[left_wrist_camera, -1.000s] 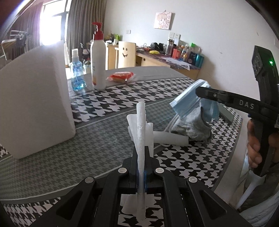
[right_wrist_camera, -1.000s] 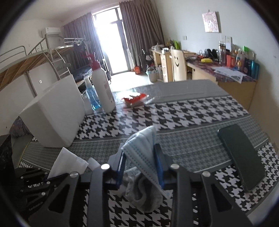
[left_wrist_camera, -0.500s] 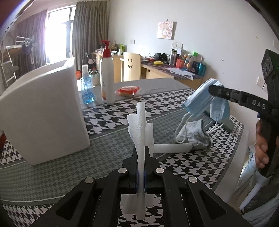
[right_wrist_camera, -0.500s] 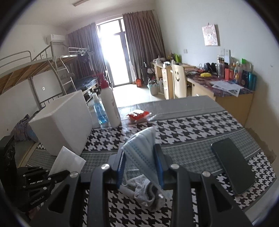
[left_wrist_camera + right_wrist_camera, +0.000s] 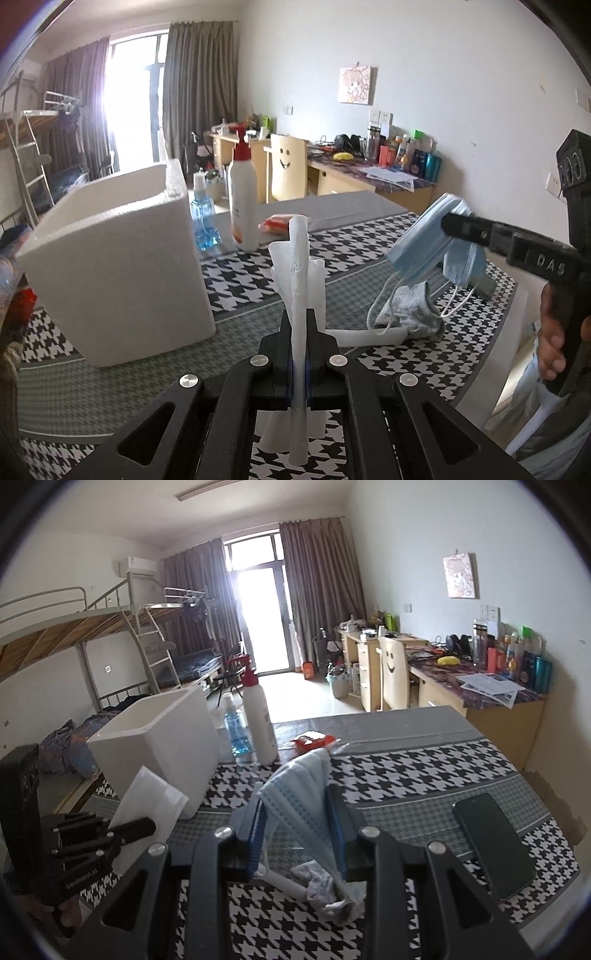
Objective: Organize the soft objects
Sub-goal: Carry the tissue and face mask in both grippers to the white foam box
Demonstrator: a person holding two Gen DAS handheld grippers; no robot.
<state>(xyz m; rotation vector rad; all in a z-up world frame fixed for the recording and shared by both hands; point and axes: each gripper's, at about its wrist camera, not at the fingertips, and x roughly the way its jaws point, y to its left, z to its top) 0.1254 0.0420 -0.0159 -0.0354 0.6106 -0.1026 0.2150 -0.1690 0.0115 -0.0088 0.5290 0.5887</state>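
Note:
My left gripper is shut on a folded white tissue and holds it upright above the table; it also shows in the right wrist view. My right gripper is shut on a blue face mask, lifted above the table, also visible in the left wrist view. A grey sock lies on the table beneath the mask, with a white roll beside it. An open white foam box stands at the left, also in the right wrist view.
A white pump bottle, a blue spray bottle and a red packet stand behind the box. A black phone lies at the right on the houndstooth table. A chair and desk stand beyond.
Both grippers have risen with their loads. The mask has lifted clear of the sock, its ear loops now dangling. The box's open top has come into view.

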